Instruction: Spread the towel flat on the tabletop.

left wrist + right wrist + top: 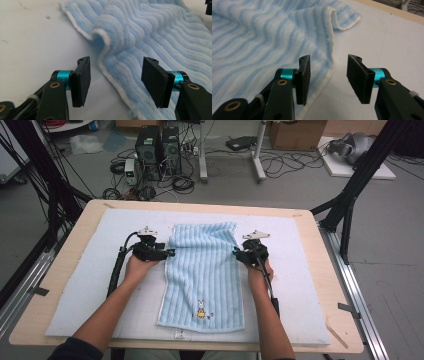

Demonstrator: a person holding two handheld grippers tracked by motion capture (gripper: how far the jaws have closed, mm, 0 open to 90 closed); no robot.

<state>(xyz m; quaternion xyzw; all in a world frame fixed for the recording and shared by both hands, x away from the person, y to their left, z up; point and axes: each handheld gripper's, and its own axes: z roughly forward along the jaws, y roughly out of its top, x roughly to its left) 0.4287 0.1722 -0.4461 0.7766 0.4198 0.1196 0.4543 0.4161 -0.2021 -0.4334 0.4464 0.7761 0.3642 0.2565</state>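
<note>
Near hem: the towel (202, 280) lay flat on the pale mat (300, 285), rabbit motif toward the person.
Left gripper (169, 253): jaws apart, straddling the towel's left edge, nothing pinched.
Right gripper (236, 253): jaws apart at the right edge, empty.
Far end: rumpled; any fold looked not yet begun.

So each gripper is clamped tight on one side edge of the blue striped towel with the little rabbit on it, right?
Not quite. Both grippers are open, not clamped. The left gripper and right gripper sit at the side edges of the blue striped towel, but each gripper view shows the pads standing apart, pressing nothing. The rabbit is there.
</note>
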